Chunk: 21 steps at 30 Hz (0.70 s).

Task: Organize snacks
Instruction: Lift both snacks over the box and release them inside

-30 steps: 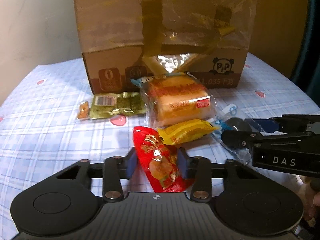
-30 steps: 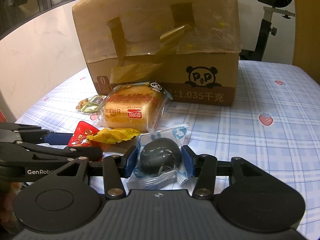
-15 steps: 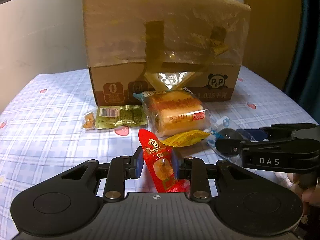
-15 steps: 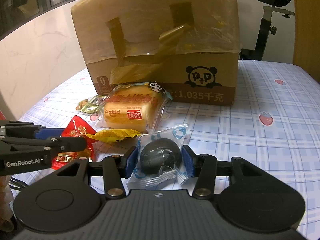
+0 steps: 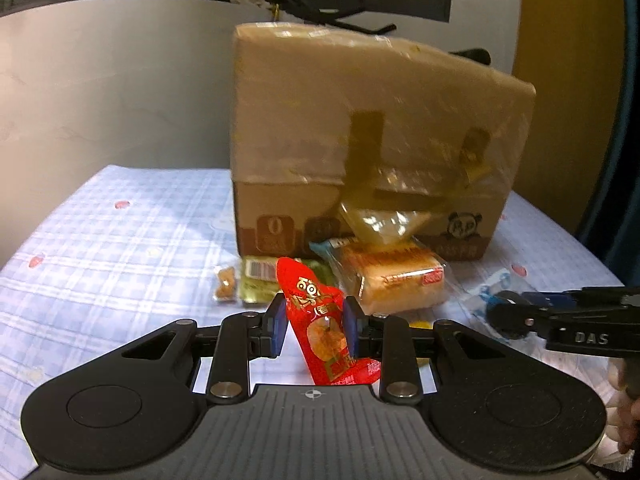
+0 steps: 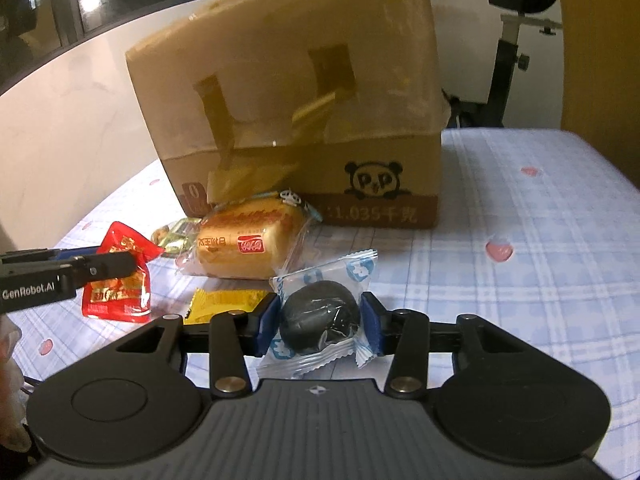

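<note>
- Two grippers were at work in front of the taped cardboard box (image 6: 288,128), which stood on the blue checked cloth (image 6: 540,280) and serves as the landmark below.
- Your left gripper (image 5: 315,322) had its jaws drawn in narrow and clamped on the red snack packet (image 5: 320,320); both blue pads pressed the packet's sides, and it stood tilted between them, its top leaning toward the box.
- In the right wrist view that red packet hung clear of the cloth, in front of the box's left corner.
- Your right gripper (image 6: 319,322) had its jaws closing, with the clear packet holding a dark round snack (image 6: 318,318) between them; the pads touched the wrapper on both sides, and the wrapper's crimped ends stuck out past them.
- That dark snack sat well in front of the box, below its panda print.
- Wrapped bread (image 6: 248,244) lay just in front of the box, touching or nearly touching its base; I cannot tell which.
- One yellow packet (image 6: 224,300) lay nearer you than the bread, just beside the right gripper's left finger.
- One green packet (image 5: 262,282) lay before the box's left front corner, partly hidden behind the red packet in the left wrist view.
</note>
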{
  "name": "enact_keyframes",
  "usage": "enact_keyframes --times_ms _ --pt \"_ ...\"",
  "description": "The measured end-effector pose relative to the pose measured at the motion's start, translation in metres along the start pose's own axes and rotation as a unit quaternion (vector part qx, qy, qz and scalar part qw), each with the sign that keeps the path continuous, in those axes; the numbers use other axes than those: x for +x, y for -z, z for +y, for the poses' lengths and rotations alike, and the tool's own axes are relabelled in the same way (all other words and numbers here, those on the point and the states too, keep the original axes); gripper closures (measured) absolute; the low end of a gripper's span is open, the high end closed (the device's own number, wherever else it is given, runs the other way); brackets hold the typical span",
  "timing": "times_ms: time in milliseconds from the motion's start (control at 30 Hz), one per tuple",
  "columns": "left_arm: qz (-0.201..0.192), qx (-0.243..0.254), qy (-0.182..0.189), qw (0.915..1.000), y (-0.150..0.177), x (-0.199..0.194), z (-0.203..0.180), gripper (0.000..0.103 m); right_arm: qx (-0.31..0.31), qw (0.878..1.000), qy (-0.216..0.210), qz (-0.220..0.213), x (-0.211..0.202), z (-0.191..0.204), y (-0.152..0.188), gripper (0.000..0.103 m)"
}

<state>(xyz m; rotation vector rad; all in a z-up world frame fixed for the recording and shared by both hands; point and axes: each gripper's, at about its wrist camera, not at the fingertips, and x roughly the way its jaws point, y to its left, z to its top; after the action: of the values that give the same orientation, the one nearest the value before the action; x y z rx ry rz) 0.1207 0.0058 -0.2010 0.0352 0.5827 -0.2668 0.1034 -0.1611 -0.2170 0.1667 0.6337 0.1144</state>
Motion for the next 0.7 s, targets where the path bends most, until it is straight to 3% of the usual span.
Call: enact_keyframes --times_ms 400,700 --pt "-0.077 0.0 0.013 0.997 -0.057 -0.027 0.012 0.072 -0.008 0.997 0.006 -0.071 -0.042 -0.003 -0.047 0.057" --pt "-0.158 0.019 0.051 0.9859 -0.146 -0.041 0.006 0.072 -0.018 0.987 -0.024 -0.16 -0.072 -0.001 -0.137 0.057"
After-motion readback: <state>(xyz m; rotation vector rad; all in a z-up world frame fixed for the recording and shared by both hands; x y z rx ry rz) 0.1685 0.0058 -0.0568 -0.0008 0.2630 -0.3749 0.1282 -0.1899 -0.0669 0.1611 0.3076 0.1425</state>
